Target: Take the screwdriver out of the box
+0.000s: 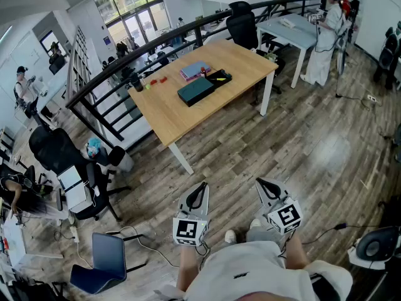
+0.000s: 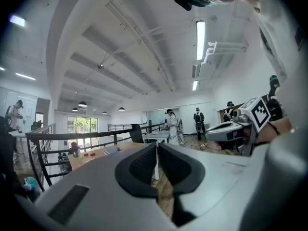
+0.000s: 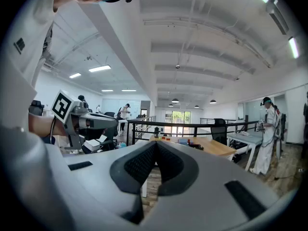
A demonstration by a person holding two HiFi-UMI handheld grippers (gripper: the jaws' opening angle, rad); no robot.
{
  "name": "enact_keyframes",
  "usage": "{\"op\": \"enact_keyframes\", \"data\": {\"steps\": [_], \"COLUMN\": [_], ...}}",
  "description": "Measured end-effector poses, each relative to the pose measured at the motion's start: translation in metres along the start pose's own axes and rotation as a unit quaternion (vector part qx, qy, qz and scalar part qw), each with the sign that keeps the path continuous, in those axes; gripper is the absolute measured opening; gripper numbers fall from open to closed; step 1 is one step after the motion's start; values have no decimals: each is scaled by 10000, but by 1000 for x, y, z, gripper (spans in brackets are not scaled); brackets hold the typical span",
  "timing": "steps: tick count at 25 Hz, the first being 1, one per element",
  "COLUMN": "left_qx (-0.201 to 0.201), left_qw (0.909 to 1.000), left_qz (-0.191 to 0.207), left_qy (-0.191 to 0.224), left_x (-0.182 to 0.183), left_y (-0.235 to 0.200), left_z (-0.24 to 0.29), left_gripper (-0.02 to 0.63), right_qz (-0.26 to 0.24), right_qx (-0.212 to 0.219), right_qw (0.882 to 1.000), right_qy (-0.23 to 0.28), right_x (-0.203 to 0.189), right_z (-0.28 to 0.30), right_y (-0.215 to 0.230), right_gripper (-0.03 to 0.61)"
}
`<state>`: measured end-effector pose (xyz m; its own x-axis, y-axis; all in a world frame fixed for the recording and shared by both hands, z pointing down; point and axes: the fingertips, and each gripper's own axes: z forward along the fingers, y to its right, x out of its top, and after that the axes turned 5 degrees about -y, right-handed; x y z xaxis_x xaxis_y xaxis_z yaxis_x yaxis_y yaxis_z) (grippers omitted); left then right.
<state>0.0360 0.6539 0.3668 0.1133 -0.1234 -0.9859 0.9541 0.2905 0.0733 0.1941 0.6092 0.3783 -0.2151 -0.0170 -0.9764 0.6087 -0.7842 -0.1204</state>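
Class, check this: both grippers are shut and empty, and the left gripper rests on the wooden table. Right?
No. The head view shows the left gripper held near the person's body, far from the wooden table. The rest holds.

The table point(image 1: 169, 113) is pale wood, the box point(image 1: 195, 91) dark teal, the floor point(image 1: 313, 149) grey-brown planks.
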Motion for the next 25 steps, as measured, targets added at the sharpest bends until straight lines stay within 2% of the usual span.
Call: {"op": "enact_keyframes", "data": {"steps": [4,9,16,25], "left_qx": [69,-78,-173,-160], "left_qw": [9999,9999,9998,9999], "left_qz": [-112,-61,-26,21], "left_qy": [63,116,92,41], "left_x": [-8,-12,-19,-12], "left_y": [-5,-7,-20,-52], "left_z": [2,12,42,119], "left_gripper": [25,25,25,25], "right_qz": [39,43,104,58], "right_qx": [-64,-346,-336,-298], "right_qw": [10000,9994,9991,9991], "right_qy": [-63,-87,-234,-299], "right_x": [-5,-8,-22,-28], "right_z": [9,18,46,110], "right_y": [-2,1,8,63], "right_gripper": [-6,-6,-5,-6]}}
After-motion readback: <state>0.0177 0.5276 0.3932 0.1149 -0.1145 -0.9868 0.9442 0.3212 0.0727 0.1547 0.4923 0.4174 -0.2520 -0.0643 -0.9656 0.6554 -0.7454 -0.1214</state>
